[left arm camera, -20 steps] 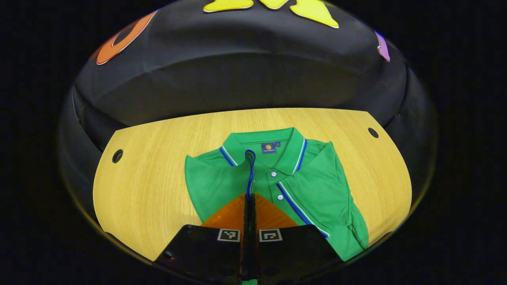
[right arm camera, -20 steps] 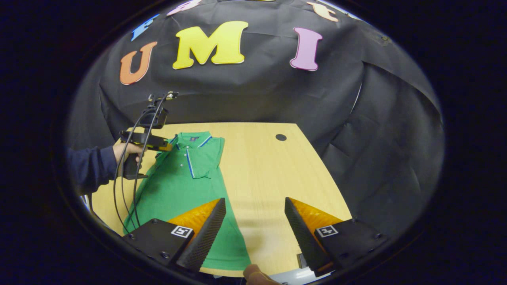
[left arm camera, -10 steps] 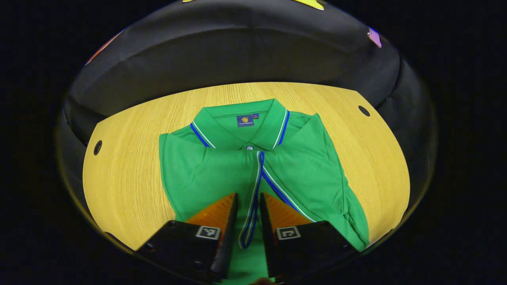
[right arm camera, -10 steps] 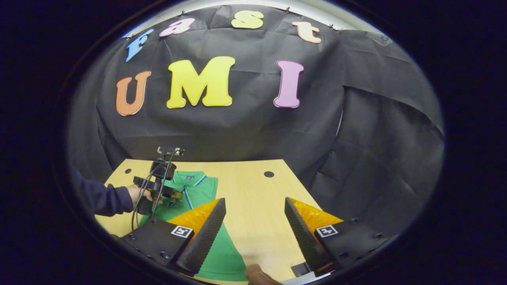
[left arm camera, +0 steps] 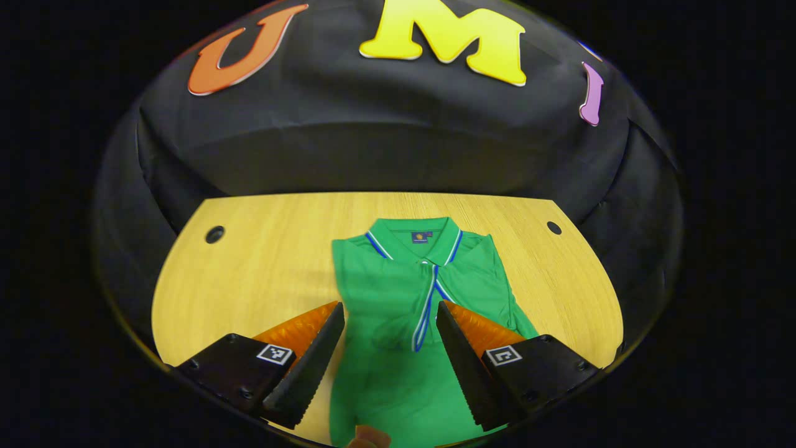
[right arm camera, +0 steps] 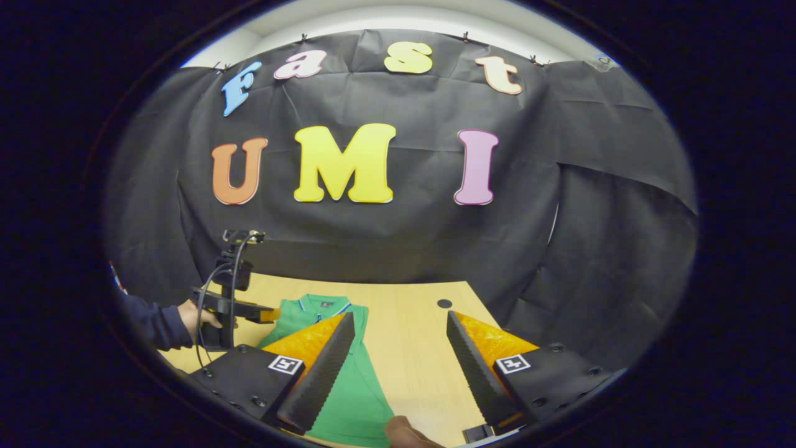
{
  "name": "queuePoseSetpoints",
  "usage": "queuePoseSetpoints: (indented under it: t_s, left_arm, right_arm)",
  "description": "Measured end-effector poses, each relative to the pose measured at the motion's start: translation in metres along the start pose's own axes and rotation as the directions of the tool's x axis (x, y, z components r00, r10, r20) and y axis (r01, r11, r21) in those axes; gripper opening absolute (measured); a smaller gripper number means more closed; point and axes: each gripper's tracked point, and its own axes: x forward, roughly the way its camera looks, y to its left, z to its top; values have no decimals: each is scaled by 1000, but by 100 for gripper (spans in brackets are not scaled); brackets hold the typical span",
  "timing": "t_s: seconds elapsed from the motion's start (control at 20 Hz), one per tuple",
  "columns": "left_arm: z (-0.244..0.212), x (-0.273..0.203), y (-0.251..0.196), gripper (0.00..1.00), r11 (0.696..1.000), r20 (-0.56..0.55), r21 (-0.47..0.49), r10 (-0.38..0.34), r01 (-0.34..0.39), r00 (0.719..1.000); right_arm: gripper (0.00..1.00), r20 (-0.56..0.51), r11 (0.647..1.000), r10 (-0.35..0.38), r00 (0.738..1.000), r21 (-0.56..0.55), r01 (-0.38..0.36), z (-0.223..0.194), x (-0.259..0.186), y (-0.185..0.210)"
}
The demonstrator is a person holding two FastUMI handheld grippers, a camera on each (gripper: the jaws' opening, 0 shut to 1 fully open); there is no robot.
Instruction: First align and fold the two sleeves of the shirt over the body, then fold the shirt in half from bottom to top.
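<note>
1. On the wooden table [left arm camera: 261, 274], a green polo shirt [left arm camera: 398, 311] lies flat w/ collar [left arm camera: 415, 239] toward the booth wall, placed lengthwise so the hem can be brought up to it.
2. Both sleeves [left arm camera: 429, 298] are folded inward over the chest, their striped cuffs meeting nr the placket; sleeve step looks done.
3. Left gripper [left arm camera: 388, 348] hangs above the shirt's middle, fingers spread wide and holding nothing, prob. clear of the cloth.
4. Right gripper [right arm camera: 401, 358] is also spread and empty, raised over the table's nr edge beside the shirt's right side.
5. Right gripper view also catches the left gripper farther off in a hand [right arm camera: 199, 314], dark sleeve behind.
6. Judgement: w/ both claws free, the bottom-to-top fold is next; the hem needs gripping at two corners.
</note>
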Motion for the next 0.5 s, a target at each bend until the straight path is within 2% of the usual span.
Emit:
queuePoseSetpoints:
  t_s: [0.2, 0.35, 0.5]
  left_arm:
    - [-16, -86, 18, 96, 999, 86, 1, 52, -53, 995]
    - [-27, -146, 34, 96, 994, 159, -29, 109, -105, 981]
    - [-70, -166, 42, 97, 993, 94, -49, 115, -111, 989]
  right_arm:
    - [95, -4, 997, 71, 997, -31, -71, -8, -1, 7]
    - [98, -65, 992, 100, 993, -64, -104, -34, 1, 9]
    - [95, -193, 984, 154, 969, -58, -168, -81, 5, 20]
